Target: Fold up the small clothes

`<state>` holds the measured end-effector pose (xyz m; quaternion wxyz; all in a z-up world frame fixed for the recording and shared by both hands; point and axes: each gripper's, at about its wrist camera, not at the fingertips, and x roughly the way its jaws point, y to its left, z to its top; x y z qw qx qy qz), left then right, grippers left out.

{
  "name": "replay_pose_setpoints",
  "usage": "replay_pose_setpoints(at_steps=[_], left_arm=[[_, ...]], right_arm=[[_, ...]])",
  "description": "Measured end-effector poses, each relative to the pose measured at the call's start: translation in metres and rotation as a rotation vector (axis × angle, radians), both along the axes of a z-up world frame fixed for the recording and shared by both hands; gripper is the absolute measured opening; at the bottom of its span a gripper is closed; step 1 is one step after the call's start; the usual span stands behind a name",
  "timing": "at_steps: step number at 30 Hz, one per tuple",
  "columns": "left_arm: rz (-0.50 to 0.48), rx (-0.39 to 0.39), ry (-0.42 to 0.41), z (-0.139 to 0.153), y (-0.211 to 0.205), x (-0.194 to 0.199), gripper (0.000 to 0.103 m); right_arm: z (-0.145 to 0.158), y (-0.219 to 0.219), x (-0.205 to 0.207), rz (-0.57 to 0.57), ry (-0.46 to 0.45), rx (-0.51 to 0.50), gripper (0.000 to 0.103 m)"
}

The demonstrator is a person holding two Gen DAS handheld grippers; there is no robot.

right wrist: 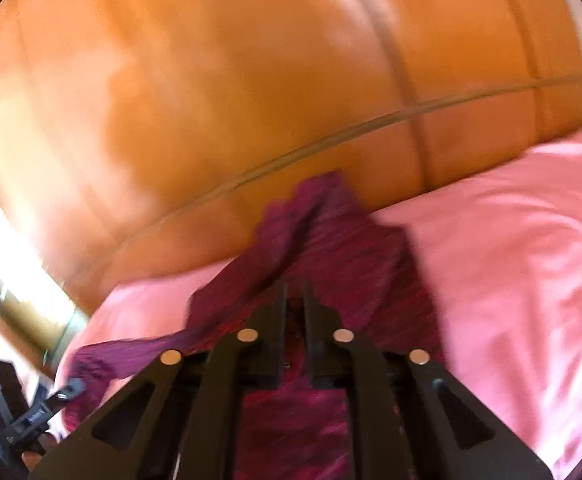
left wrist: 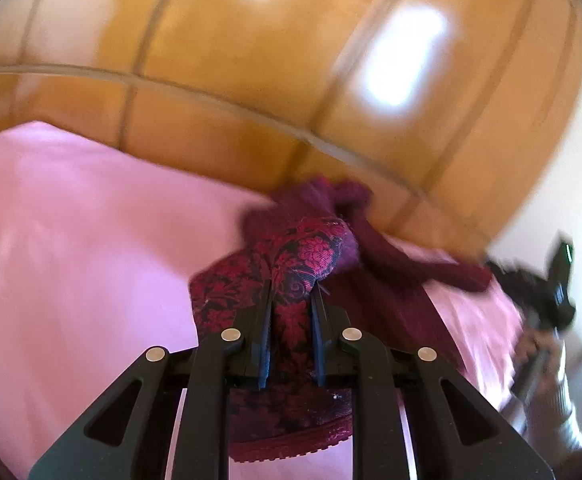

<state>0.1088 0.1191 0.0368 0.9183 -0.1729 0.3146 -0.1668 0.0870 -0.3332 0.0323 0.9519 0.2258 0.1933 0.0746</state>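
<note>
A small dark red garment (left wrist: 291, 264) with a floral pattern is held up over a bed covered by a pink sheet (left wrist: 71, 240). In the left wrist view, the left tongs (left wrist: 291, 304) are nearly closed on a bunched fold of the garment, with cloth pinched between the two fingers. In the right wrist view, the right tongs (right wrist: 295, 308) are also drawn almost together, and dark red cloth is seen in the narrow gap, so a grip on the garment is judged likely, though blur makes this less sure.

The garment is crumpled and partly lifted; a long strip of it trails to one side, and a lace-like hem hangs below the left tongs. Both views are smeared by motion.

The step in hand is judged to be lifting and spreading the garment before any fold is made. The next move is judged to call for the two grips to be drawn apart, so the cloth is pulled taut, and then lowered flat onto the sheet.

A polished wooden headboard (left wrist: 291, 60) stands close behind the garment, so little room is left in that direction. The edge of the bed is near on the right of the left view. Open sheet is available on the other side.
</note>
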Motion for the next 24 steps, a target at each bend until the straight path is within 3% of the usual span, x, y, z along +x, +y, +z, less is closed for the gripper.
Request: replay_pose_setpoints(at_steps=[4,7,11,12,13,14,16,18,21,23,24], left_arm=[[0.15,0.035,0.018,0.005,0.042,0.059,0.015],[0.291,0.1,0.089,-0.001,0.075,0.108,0.015],[0.495,0.192,0.218,-0.02,0.119,0.15,0.017],[0.558,0.211,0.242,-0.025,0.133,0.156,0.018],[0.587,0.216,0.25,-0.028,0.141,0.158,0.024],[0.624,0.227,0.261,-0.029,0.148,0.156,0.029],[0.662,0.207,0.266,-0.029,0.154,0.146,0.057],[0.656,0.188,0.213,-0.026,0.148,0.131,0.059],[0.524,0.129,0.199,-0.034,0.124,0.113,0.059],[0.432,0.106,0.194,-0.041,0.104,0.096,0.059],[0.364,0.093,0.206,-0.049,0.089,0.088,0.059]], right_arm=[[-0.007,-0.073,0.029,-0.165,0.055,0.116,0.0],[-0.017,-0.119,0.046,-0.294,0.126,0.121,0.0],[-0.027,-0.131,0.054,-0.32,0.185,0.079,0.006],[-0.033,-0.127,0.054,-0.282,0.2,0.082,0.024],[-0.038,-0.121,0.054,-0.249,0.212,0.088,0.053],[-0.045,-0.112,0.057,-0.213,0.221,0.097,0.059],[-0.058,-0.083,0.06,-0.059,0.241,0.125,0.058],[-0.071,-0.046,0.062,0.089,0.272,0.151,0.058],[-0.099,0.01,0.074,0.3,0.372,0.232,0.058],[-0.106,0.04,0.083,0.389,0.394,0.268,0.051],[-0.107,0.058,0.087,0.425,0.402,0.267,0.041]])
